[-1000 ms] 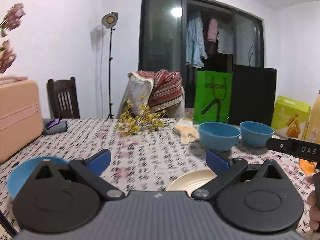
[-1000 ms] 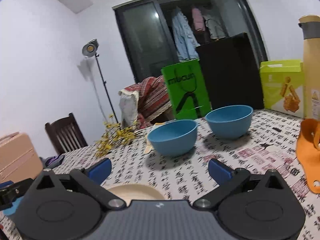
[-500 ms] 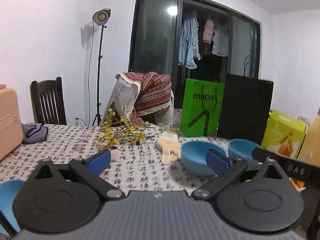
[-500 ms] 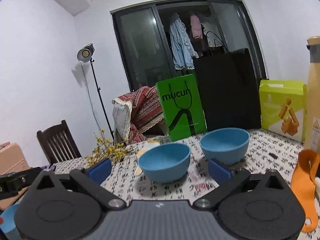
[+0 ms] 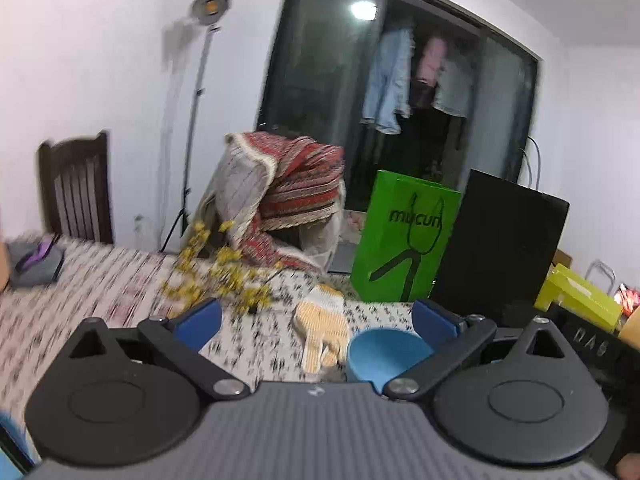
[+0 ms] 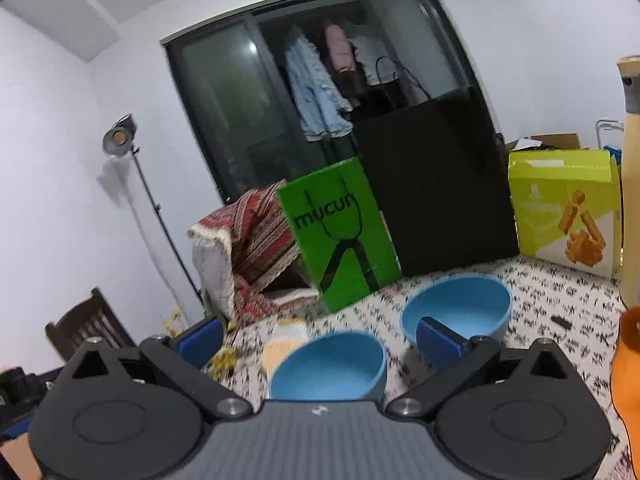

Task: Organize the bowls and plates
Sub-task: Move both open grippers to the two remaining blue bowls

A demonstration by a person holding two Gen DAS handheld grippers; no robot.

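Note:
Two blue bowls stand on the patterned tablecloth. In the right wrist view the nearer bowl sits just ahead of my right gripper, between its wide-apart blue fingertips, and the farther bowl lies behind the right fingertip. My right gripper is open and holds nothing. In the left wrist view one blue bowl shows beside the right fingertip of my left gripper, which is open and empty too. No plate shows now.
A yellow-and-white glove and yellow flower sprigs lie on the table. A green bag, a black box and a yellow-green carton line the far edge. An orange object is at right.
Both grippers have tilted upward and moved toward the blue bowls. The cream plate and the blue bowl at left have dropped out of view. The bowls now look closer.

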